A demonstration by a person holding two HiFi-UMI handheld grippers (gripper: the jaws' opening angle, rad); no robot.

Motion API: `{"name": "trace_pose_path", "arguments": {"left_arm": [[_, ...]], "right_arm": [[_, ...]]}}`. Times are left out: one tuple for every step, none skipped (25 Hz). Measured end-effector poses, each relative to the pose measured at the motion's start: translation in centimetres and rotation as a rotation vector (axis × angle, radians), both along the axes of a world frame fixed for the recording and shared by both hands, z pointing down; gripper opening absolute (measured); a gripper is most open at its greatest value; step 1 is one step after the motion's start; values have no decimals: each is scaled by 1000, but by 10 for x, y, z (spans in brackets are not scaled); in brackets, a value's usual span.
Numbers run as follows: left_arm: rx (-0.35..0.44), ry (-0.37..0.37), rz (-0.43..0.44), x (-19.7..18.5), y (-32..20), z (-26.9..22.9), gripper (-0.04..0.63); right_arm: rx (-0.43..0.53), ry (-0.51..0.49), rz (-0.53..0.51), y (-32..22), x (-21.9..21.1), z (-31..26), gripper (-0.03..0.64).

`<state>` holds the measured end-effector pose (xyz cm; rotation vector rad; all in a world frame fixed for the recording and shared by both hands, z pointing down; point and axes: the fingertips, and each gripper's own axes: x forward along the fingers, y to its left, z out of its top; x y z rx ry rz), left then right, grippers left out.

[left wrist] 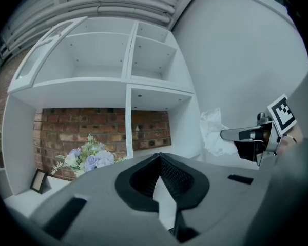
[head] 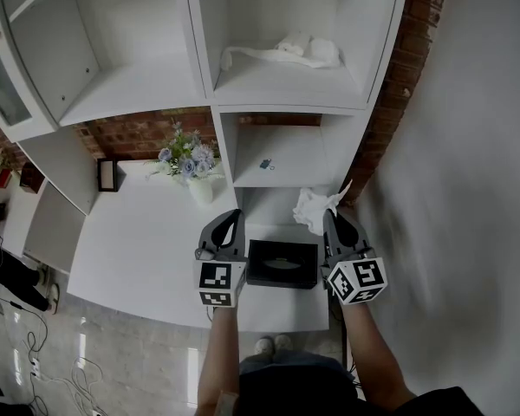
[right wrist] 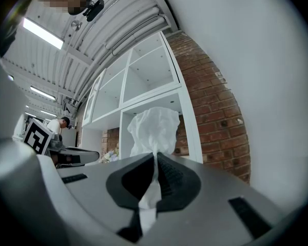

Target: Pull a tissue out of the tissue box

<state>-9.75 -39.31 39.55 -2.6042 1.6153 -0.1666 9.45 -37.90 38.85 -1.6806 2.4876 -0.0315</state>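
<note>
Your right gripper (right wrist: 155,155) has its jaws clamped together on one white tissue (right wrist: 153,129), which runs down between the pads and fans out crumpled above the tips. Your left gripper (left wrist: 159,157) has its jaws closed tip to tip, with nothing between them. In the head view, the tissue (head: 313,208) hangs at the right gripper's (head: 328,216) tip, beyond the far right corner of the single black tissue box (head: 282,264) and apart from it. The box lies on the white desk (head: 147,241) between your two grippers, with the left gripper (head: 232,216) just beside its left edge. Farther back on the desk there is one vase of flowers (head: 189,163) and one small picture frame (head: 110,175). The white shelves (head: 290,111) rise directly beyond the tissue, and one white crumpled heap (head: 295,50) lies on an upper shelf.
</note>
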Motion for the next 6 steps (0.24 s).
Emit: {"name": "trace_pose_path", "arguments": {"left_arm": [[0,0,1,0,0,0,9],[0,0,1,1,-1,0,9],[1,0,1,1,-1,0,9],[1,-1,1,1,-2,1,9],[0,0,0,1,-2,1,9],[0,0,0,1,-3,1,8]], "right_arm": [[-1,1,-1,0,0,1,2],[-2,1,-2,-1,0,1,2],[-3,2,-2,-2,0,2,2],[-4,2,-2,-2,0,2,2],[-4,1,-2,-3,0,3,2],[-5,1,-2,-4,0,3,2]]}}
